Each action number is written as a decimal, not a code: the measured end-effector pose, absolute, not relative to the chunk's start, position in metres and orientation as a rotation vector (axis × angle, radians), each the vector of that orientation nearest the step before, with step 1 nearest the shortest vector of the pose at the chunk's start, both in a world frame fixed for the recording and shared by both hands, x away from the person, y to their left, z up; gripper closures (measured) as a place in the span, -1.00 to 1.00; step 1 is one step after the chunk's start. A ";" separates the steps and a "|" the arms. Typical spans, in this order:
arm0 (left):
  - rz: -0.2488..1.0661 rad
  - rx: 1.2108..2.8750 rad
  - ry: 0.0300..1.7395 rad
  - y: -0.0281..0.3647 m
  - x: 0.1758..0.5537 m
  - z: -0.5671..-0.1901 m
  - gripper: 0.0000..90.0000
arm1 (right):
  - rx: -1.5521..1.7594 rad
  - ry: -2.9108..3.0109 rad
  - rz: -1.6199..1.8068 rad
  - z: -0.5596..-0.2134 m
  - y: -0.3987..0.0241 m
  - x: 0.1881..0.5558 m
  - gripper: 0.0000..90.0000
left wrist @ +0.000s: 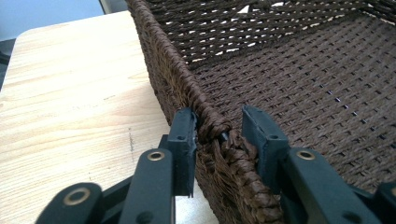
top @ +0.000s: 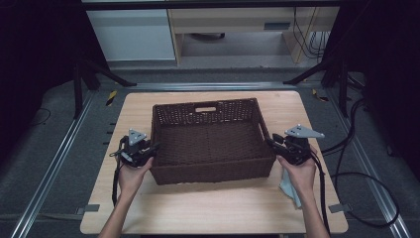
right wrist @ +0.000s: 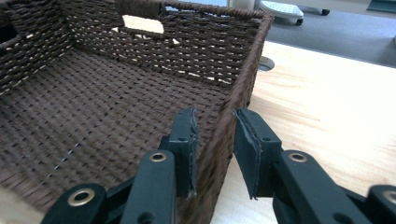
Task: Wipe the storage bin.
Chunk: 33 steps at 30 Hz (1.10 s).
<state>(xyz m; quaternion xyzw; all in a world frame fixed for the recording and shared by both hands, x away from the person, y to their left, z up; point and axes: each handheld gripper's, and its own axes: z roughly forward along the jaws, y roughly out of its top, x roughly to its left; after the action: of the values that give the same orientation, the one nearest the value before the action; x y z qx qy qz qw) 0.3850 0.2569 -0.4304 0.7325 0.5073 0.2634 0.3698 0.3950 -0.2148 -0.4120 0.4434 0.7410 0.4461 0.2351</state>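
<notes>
A dark brown woven basket (top: 205, 102) stands empty in the middle of the wooden table (top: 223, 208). My left gripper (top: 153, 148) straddles the rim of its left wall. In the left gripper view (left wrist: 217, 128) the outer pad touches the rim (left wrist: 163, 60), and a small gap shows at the inner pad, so it is open. My right gripper (top: 271, 142) straddles the right wall. In the right gripper view (right wrist: 215, 126) the wall (right wrist: 254, 51) stands between the two pads, close to both without being squeezed, so it is open too.
A pale blue-grey cloth (top: 288, 191) lies on the table under my right hand. Black cables (top: 366, 188) loop on the floor right of the table. Bare wood runs in front of the basket and behind it.
</notes>
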 end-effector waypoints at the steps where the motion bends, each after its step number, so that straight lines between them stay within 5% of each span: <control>1: 0.670 1.877 1.303 0.259 0.387 -0.430 0.46 | 1.222 2.034 1.221 -0.413 -0.214 0.398 0.52; 10: 0.664 1.886 1.292 0.265 0.389 -0.429 0.52 | 1.219 2.063 1.222 -0.419 -0.204 0.401 0.66; 33: 0.652 1.907 1.312 0.300 0.351 -0.427 0.54 | 1.143 2.138 1.297 -0.414 -0.179 0.366 0.64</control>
<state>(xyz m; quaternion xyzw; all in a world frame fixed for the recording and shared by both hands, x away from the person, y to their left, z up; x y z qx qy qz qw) 0.3507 0.3005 -0.4268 0.7399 0.5088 0.2529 0.3602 0.3659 -0.1791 -0.4139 0.4079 0.7626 0.4627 0.1950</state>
